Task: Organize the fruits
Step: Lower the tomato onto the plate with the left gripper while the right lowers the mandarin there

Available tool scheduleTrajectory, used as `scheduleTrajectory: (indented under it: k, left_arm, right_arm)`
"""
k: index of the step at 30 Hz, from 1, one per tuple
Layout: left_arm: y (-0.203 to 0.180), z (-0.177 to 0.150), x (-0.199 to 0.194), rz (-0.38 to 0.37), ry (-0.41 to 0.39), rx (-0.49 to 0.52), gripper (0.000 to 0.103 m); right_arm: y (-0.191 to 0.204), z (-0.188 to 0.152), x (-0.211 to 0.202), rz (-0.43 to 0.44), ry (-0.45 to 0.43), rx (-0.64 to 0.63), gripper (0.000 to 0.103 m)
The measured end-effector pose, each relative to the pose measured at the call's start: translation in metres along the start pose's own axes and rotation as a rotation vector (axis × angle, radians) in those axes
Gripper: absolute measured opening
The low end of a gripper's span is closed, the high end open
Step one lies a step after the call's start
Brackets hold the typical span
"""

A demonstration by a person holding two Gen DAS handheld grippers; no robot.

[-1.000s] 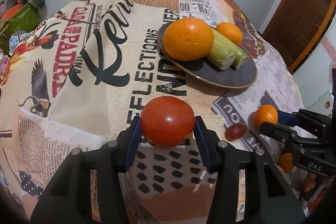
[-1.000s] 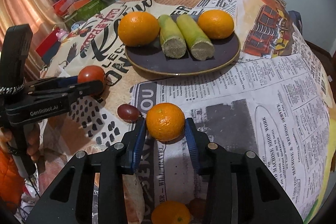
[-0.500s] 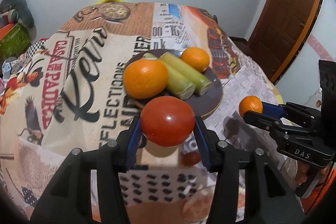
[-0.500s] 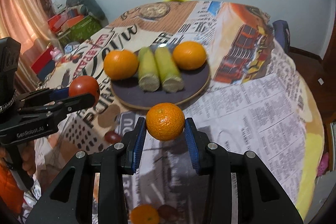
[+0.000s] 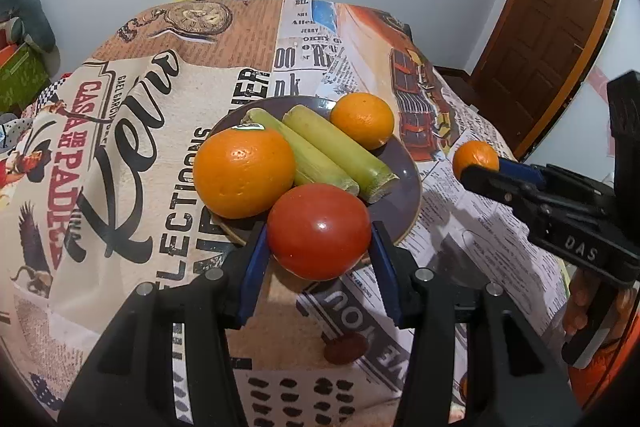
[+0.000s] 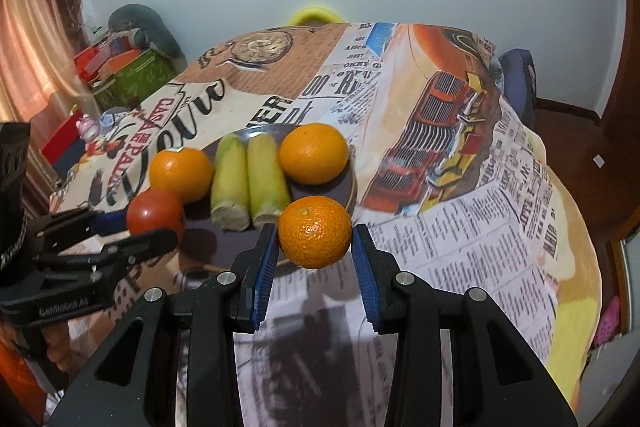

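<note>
My left gripper [image 5: 319,239] is shut on a red tomato [image 5: 319,231], held in the air over the near rim of the dark plate [image 5: 404,171]. My right gripper [image 6: 315,239] is shut on a small orange [image 6: 315,231], lifted just before the plate [image 6: 352,183]. The plate carries a big orange [image 5: 245,173], a smaller orange [image 5: 362,121] and two green cane pieces [image 5: 336,147]. In the left wrist view the right gripper [image 5: 476,163] with its orange [image 5: 475,157] hangs at the plate's right. From the right wrist camera the left gripper [image 6: 154,225] with the tomato [image 6: 155,213] appears at the plate's left.
A printed cloth [image 5: 120,155] covers the round table. A small dark red fruit [image 5: 346,347] lies on the cloth near me. A brown door [image 5: 552,19] stands at the right, boxes and a cushion [image 6: 132,63] at the left, a chair [image 6: 518,83] behind the table.
Both grippers rose off the cloth with their fruit and moved toward the plate. The tomato and small orange now hang at the plate's near edge.
</note>
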State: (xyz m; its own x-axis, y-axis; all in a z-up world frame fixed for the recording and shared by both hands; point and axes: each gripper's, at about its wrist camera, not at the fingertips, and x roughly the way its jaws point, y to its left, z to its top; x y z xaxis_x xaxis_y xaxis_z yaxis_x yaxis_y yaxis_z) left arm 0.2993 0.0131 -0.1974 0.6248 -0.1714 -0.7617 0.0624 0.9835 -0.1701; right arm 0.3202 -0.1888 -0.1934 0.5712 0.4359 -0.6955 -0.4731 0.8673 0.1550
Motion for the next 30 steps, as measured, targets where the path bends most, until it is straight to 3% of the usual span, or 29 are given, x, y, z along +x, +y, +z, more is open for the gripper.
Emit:
scheduleTrajectory:
  k: [16, 30]
  left_arm:
    - [0.007, 0.004, 0.019, 0.001, 0.023, -0.005, 0.05]
    - [0.001, 0.004, -0.003, -0.007, -0.006, 0.002, 0.056]
  right_arm:
    - [-0.009, 0.013, 0.053, 0.005, 0.082, 0.006, 0.035]
    - [-0.004, 0.014, 0.044, 0.008, 0.085, -0.013, 0.035]
